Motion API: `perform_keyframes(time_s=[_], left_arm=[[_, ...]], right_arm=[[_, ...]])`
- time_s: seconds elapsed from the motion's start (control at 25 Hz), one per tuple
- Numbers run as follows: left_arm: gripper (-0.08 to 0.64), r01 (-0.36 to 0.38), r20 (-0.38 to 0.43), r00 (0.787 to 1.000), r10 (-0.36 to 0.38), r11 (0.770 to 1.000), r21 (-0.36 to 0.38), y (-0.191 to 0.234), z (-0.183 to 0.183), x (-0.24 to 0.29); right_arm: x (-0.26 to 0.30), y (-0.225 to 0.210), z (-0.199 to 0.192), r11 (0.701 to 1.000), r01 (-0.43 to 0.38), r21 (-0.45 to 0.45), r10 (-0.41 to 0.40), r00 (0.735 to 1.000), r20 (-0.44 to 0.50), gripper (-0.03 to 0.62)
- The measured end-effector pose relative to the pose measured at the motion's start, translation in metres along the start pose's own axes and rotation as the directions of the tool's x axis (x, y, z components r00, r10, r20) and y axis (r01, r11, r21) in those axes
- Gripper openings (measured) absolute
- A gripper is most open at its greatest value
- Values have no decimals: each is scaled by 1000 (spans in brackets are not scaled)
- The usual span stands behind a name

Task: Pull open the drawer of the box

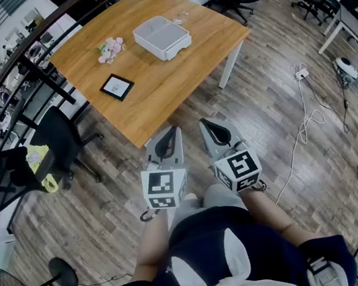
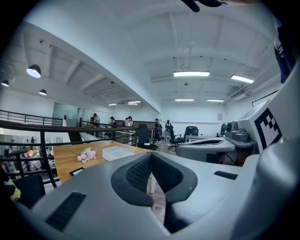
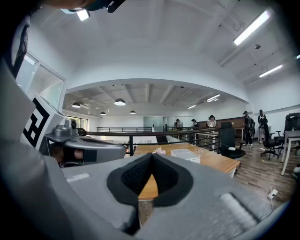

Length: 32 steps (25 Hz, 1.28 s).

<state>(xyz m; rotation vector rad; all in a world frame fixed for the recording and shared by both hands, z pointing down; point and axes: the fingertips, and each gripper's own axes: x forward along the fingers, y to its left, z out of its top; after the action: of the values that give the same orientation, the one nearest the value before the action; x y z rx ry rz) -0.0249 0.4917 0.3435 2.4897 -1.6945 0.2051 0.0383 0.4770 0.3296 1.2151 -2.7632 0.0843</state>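
Held close to the person's body, the left gripper (image 1: 174,131) and right gripper (image 1: 204,125) are both fully closed and empty, just off the tabletop's (image 1: 156,88) near corner. The white box (image 1: 161,37) sits well apart from them, toward the far edge.

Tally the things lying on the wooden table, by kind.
white box: 1
bunch of pink flowers: 1
black frame: 1
small clear thing, too small to name: 1
Total: 4
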Motion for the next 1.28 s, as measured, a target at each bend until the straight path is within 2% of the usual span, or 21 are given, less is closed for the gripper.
perform_keyframes(time_s=[0.28, 0.44, 0.68, 0.96, 1.12, 1.28], left_arm=[[17, 22, -14, 1000, -23, 1000, -17, 10, -8, 0], [17, 25, -20, 999, -26, 999, -25, 21, -12, 13], [17, 31, -65, 997, -34, 999, -41, 38, -20, 62], [17, 14, -66, 998, -16, 999, -32, 56, -7, 144], [17, -11, -58, 998, 10, 1000, -29, 70, 11, 183], [17, -41, -66, 997, 39, 999, -25, 75, 15, 220]], right_arm=[[8, 9, -13, 1000, 1, 2, -1, 1000, -3, -3], [20, -4, -18, 1000, 11, 11, -11, 1000, -12, -3], [47, -47, -24, 999, 24, 29, -23, 999, -33, -2], [92, -121, -24, 1000, 18, 18, -17, 999, -46, -2], [120, -157, -15, 1000, -6, 12, 6, 999, -47, -2], [138, -192, -12, 999, -41, 2, 41, 998, -44, -3]])
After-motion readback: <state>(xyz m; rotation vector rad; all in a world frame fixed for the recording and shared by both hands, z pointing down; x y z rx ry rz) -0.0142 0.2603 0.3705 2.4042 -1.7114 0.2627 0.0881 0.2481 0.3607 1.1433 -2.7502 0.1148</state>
